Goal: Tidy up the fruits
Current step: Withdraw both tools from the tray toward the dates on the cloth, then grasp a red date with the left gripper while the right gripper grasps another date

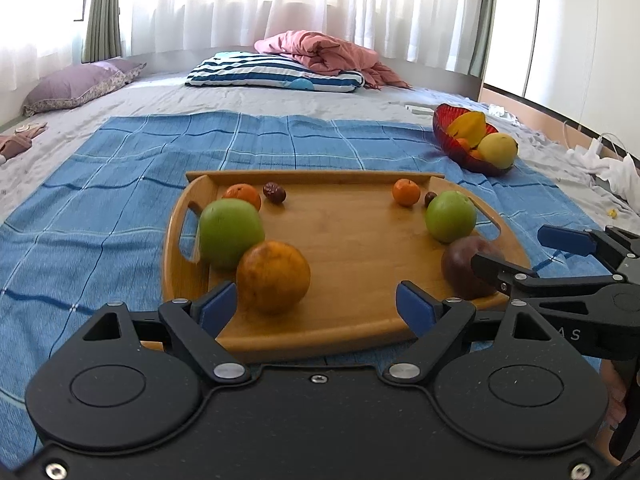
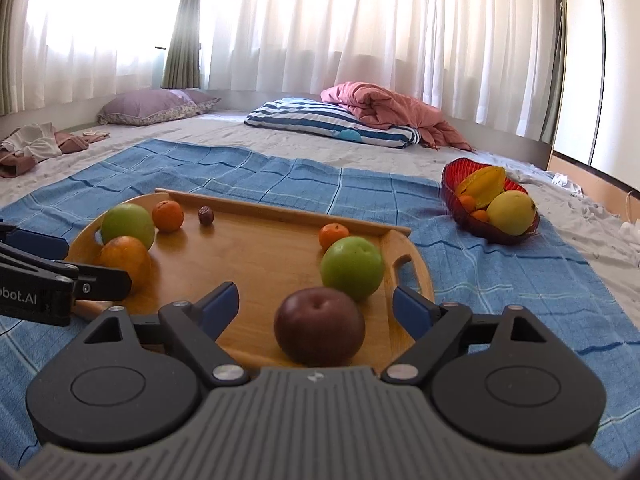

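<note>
A wooden tray (image 1: 352, 240) (image 2: 256, 256) lies on a blue cloth. On its left are a green apple (image 1: 230, 234), a large orange (image 1: 273, 276), a small tangerine (image 1: 243, 195) and a dark date (image 1: 274, 193). On its right are a green apple (image 2: 352, 267), a dark red fruit (image 2: 319, 326), a tangerine (image 2: 333, 235) and a small date (image 1: 430, 198). My left gripper (image 1: 318, 306) is open at the tray's near edge beside the large orange. My right gripper (image 2: 316, 306) is open with the dark red fruit between its fingers, not gripped.
A red glass bowl (image 1: 444, 128) (image 2: 452, 184) with a starfruit, a yellow fruit and small oranges stands on the cloth's far right corner. Pillows (image 1: 276, 72) and a pink blanket (image 1: 328, 54) lie at the back of the bed. White clothes (image 1: 604, 168) lie at the right.
</note>
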### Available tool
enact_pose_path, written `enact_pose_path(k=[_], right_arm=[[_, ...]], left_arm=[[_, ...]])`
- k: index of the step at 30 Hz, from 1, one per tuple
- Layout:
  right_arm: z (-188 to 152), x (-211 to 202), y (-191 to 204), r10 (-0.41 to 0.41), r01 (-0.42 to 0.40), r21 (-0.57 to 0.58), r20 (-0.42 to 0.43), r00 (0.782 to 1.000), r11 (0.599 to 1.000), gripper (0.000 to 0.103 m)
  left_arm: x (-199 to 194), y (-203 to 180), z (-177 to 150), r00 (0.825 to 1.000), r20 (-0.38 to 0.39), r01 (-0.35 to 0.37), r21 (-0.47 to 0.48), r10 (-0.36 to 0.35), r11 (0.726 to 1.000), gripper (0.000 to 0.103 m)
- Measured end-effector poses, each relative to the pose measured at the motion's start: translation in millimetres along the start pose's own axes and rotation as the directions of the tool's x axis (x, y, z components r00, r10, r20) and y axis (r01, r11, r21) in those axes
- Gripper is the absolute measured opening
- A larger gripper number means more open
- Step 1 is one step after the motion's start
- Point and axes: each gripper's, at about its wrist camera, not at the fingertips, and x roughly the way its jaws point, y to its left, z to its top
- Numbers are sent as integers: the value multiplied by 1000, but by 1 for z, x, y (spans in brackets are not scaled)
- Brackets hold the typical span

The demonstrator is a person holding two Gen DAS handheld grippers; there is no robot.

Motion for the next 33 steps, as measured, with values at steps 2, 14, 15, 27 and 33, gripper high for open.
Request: enact_pose_path(k=[2, 14, 15, 27, 33], right_arm=[[-3, -2, 1, 0, 0, -4, 4, 1000, 1000, 92], [-24, -15, 10, 1, 0, -18, 51, 999, 1000, 94], [-26, -16, 11, 2, 0, -19, 54, 999, 1000, 94], [-49, -20, 21, -14, 19, -79, 64, 998, 997, 94], [-56, -20, 21, -17, 21, -68, 58, 998, 997, 94]], left_arm=[[-1, 0, -4, 1000, 0, 0, -2, 0, 1000, 86], [-8, 0, -22, 1000, 3, -13, -14, 13, 1000, 88], [-8, 0, -24, 1000, 3, -13, -14, 13, 1000, 88], [-8, -6, -43, 1000, -21, 0, 8, 0, 1000, 90], [-5, -10, -50, 999, -38, 5, 11, -5, 1000, 90]])
